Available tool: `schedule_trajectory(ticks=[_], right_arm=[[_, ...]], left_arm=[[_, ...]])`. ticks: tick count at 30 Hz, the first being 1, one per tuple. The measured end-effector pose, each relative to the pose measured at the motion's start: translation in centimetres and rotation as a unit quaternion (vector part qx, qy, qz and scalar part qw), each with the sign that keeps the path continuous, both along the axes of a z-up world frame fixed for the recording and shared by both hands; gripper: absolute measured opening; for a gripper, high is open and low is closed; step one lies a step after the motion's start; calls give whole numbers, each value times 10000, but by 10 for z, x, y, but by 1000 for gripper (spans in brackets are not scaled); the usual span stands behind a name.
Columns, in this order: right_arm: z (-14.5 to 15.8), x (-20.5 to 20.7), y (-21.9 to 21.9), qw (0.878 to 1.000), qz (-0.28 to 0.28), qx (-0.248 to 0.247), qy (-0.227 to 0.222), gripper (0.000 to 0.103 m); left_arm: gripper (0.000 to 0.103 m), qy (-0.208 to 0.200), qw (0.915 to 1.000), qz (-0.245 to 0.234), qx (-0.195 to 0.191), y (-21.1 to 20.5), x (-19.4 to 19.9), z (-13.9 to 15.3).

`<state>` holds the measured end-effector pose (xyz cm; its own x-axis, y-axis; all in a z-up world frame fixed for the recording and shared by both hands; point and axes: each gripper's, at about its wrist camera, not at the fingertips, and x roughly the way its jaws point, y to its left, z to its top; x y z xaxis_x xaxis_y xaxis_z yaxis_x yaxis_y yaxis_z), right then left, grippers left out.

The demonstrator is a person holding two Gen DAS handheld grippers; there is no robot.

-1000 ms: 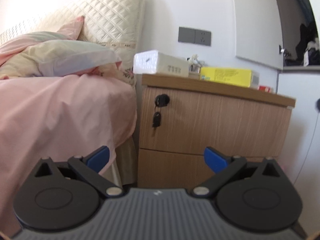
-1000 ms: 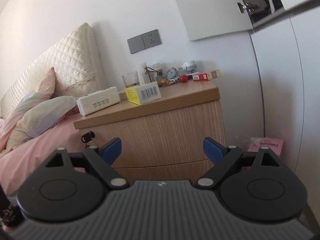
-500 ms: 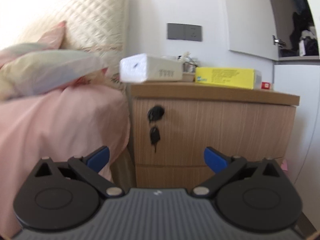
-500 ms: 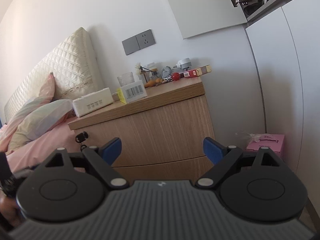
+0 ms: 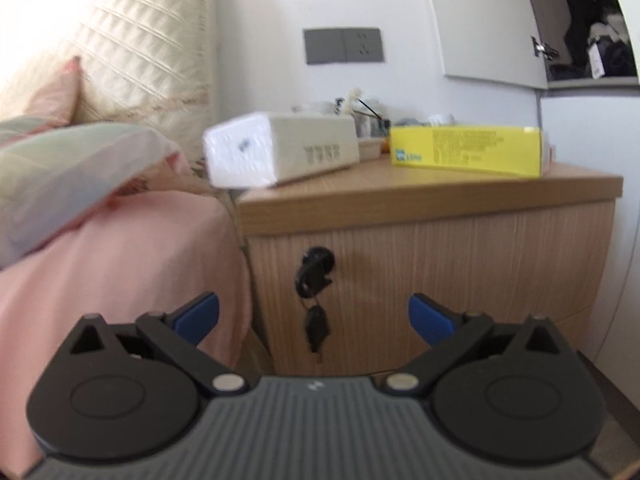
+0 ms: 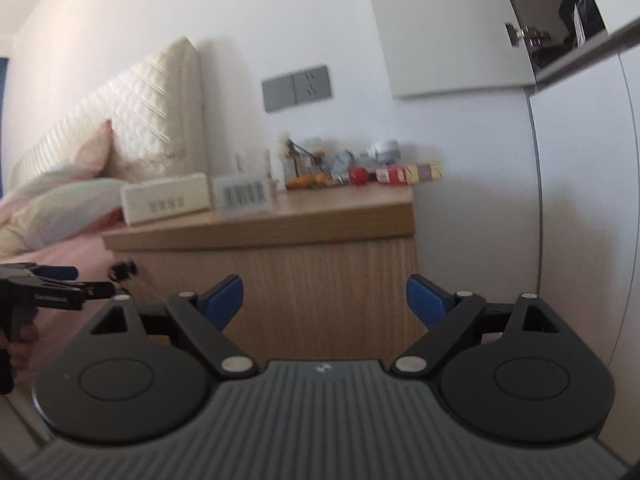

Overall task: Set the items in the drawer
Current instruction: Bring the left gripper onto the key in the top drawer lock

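Note:
A wooden nightstand (image 5: 460, 264) stands by the bed, its top drawer shut, with a black key (image 5: 316, 272) hanging in the lock. On top lie a white box (image 5: 280, 152) and a yellow box (image 5: 468, 150). My left gripper (image 5: 314, 316) is open and empty, close in front of the key. It also shows in the right wrist view (image 6: 56, 284), pointing at the key (image 6: 124, 270). My right gripper (image 6: 324, 300) is open and empty, facing the drawer front (image 6: 320, 280) from farther back. The white box (image 6: 166, 200) and the yellow box's barcode end (image 6: 244, 196) show there too.
A bed with pink sheet (image 5: 112, 264) and pillows (image 5: 72, 160) lies left of the nightstand. Small clutter (image 6: 352, 168) sits at the back of the top. A white wardrobe (image 6: 580, 200) stands right of it. A grey wall socket (image 5: 342, 46) is above.
My left gripper has moved in toward the nightstand's key, which now sits between its fingers' line. My right gripper has shifted its view a little; the left gripper has come into its view.

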<state>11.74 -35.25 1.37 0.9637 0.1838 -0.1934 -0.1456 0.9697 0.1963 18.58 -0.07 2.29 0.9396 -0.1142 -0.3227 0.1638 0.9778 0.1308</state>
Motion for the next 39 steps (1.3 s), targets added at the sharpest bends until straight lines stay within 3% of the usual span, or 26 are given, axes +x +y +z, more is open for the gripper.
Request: schedule_trajectory(ticks=[2, 5, 12, 39], right_arm=[[-2, 10, -3, 9998, -210, 18, 71, 90], [-6, 23, -2, 9997, -37, -228, 50, 90], [-12, 41, -4, 9997, 82, -208, -93, 90], [-20, 62, 3, 9997, -137, -161, -96, 93]], left_arm=[[103, -57, 9999, -111, 8, 1, 9, -2], [103, 73, 9996, -196, -171, 8, 29, -4], [103, 163, 9985, -515, 40, 16, 53, -12], [103, 144, 9965, -826, -26, 11, 69, -10]])
